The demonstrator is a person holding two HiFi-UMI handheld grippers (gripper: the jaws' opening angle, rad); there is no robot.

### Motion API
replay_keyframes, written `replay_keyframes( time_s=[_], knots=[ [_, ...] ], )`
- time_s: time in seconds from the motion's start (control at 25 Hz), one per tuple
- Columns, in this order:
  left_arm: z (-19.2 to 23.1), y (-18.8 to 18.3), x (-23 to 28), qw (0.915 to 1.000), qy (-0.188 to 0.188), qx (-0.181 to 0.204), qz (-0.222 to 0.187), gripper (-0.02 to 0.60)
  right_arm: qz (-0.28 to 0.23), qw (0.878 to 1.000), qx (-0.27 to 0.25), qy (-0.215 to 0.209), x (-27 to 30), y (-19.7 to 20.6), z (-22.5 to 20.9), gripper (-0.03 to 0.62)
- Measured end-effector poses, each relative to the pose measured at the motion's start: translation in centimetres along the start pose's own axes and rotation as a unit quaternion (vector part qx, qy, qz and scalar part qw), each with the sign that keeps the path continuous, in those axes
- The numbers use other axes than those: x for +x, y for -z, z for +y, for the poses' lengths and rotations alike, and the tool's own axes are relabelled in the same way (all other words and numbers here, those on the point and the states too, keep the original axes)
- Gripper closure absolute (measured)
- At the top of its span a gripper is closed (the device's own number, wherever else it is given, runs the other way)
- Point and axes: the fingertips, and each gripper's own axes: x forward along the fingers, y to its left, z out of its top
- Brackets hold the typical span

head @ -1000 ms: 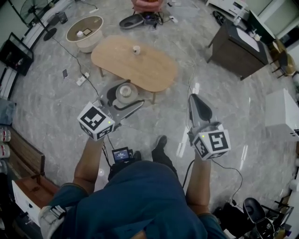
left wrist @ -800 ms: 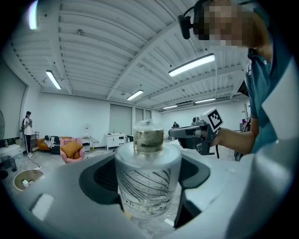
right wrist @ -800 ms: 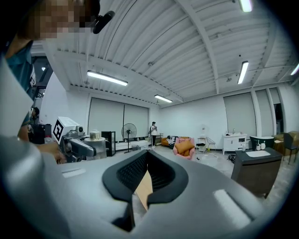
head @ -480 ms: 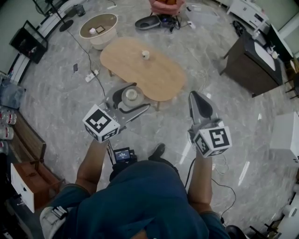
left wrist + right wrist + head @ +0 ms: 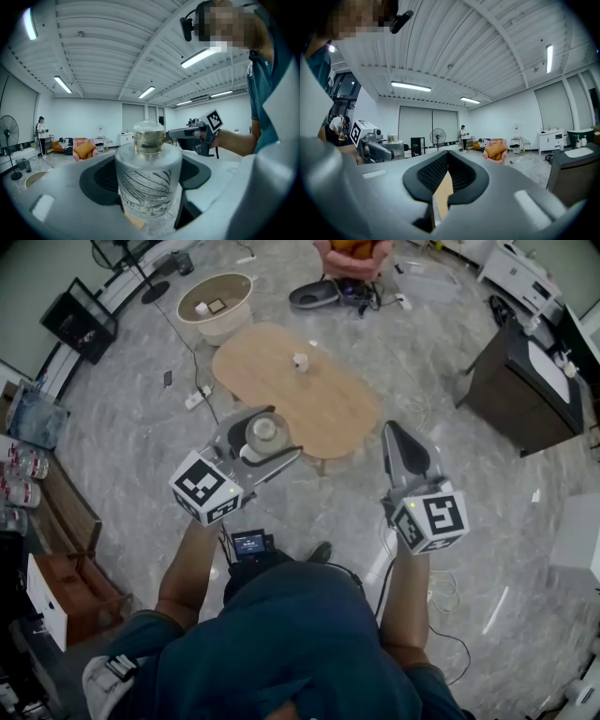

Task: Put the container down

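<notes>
Seen from the head camera, a person in a blue top holds a gripper in each hand, both reaching forward over a grey marble floor.

The left gripper (image 5: pixel 272 434) is clamped on the container (image 5: pixel 265 430). Its two curved jaws hug the sides, spread wide by the jar's girth. In the left gripper view, the container (image 5: pixel 148 173) stands upright between the dark pads. It is a clear cylinder with thin dark curved lines on its wall, topped by a narrower lid (image 5: pixel 149 138) with a yellowish band. It is carried in the air, not resting on anything.

Just beyond the left gripper's tips lies an oval wooden table (image 5: pixel 319 404). A small white object (image 5: pixel 300 361) sits on it, farther ahead. Ahead and to the left of that gripper is a round pale tub (image 5: pixel 217 304) on the floor.

The right gripper (image 5: pixel 397 432) is level with the left one and well apart from it, with the table's near edge just ahead of its tip. In the right gripper view, its jaws (image 5: pixel 446 164) are pressed together with nothing between them, and only a thin slit shows lower down. Far ahead of it are a pink armchair (image 5: pixel 496 150), a standing fan (image 5: pixel 438 137) and a person (image 5: pixel 463 136) standing. To its right sits a dark cabinet (image 5: pixel 525 390).
</notes>
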Motion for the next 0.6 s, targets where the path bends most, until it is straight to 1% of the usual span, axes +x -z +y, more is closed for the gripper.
replay_keyframes(
  time_s=[0.12,0.36,0.48,0.6],
  knots=[
    [0.2,-0.5,1.4,1.0000,0.005,0.004,0.003,0.249,0.001,1.000,0.006,0.004,0.2,0.0,-1.3,0.583],
    [1.5,0.3,3.9,0.9996,0.028,0.005,0.001,0.249,0.006,1.000,0.010,0.025,0.8,1.2,-2.8,0.583],
    [3.0,-0.3,5.7,0.9989,0.047,0.003,-0.006,0.249,0.009,0.999,0.008,0.051,1.3,0.5,-4.6,0.583],
    [4.7,-1.3,7.7,0.9970,0.077,0.006,-0.012,0.249,0.010,0.996,0.005,0.085,1.9,-0.6,-6.1,0.583]
  ],
)
